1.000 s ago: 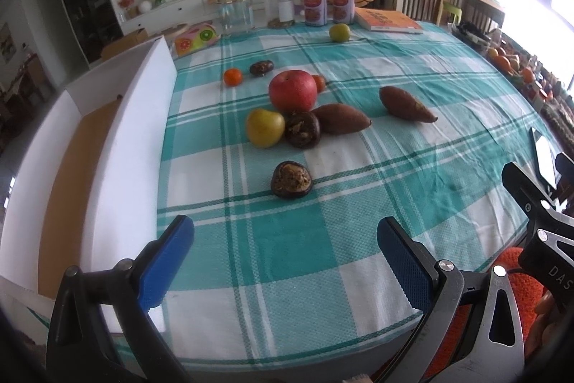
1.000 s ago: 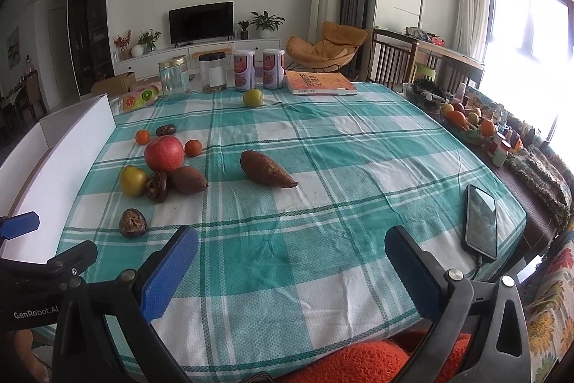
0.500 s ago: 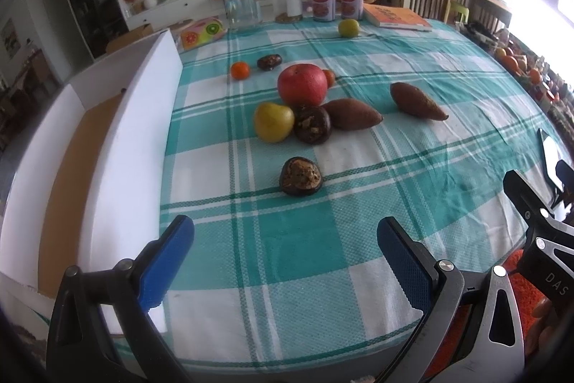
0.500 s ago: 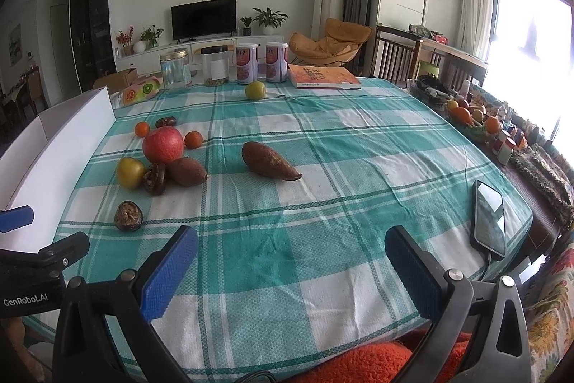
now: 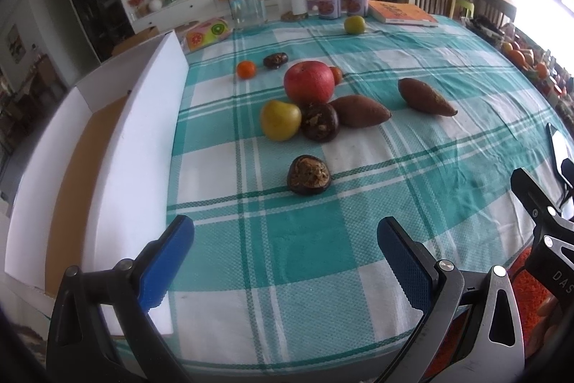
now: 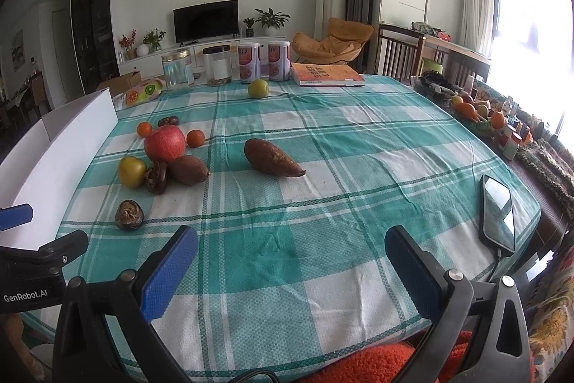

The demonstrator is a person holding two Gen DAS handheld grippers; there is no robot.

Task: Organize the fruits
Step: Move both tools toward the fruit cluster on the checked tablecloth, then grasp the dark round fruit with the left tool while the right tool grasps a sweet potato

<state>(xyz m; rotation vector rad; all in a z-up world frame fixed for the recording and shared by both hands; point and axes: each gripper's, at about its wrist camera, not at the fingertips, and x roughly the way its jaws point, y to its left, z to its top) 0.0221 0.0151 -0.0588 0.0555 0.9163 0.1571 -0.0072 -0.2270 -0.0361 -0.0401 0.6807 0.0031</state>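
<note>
Woven matt cloth tablecloth [image 5: 323, 239]; glossy apple [image 5: 308, 82]; wrinkled passionfruit [image 5: 309, 174]

Bright daylight, blown-out window [image 6: 531, 34] glare far right of the jaws, soft shadows, sharp centre, fisheye-bent, dark corners

Sitting on bench: 2 sweet potatoes [image 6: 272, 157], 2 tangerines [image 6: 195, 138], 1 red apple [image 6: 164, 143], 2 cans [image 6: 249, 62], 2 jars [image 6: 175, 69].
</note>
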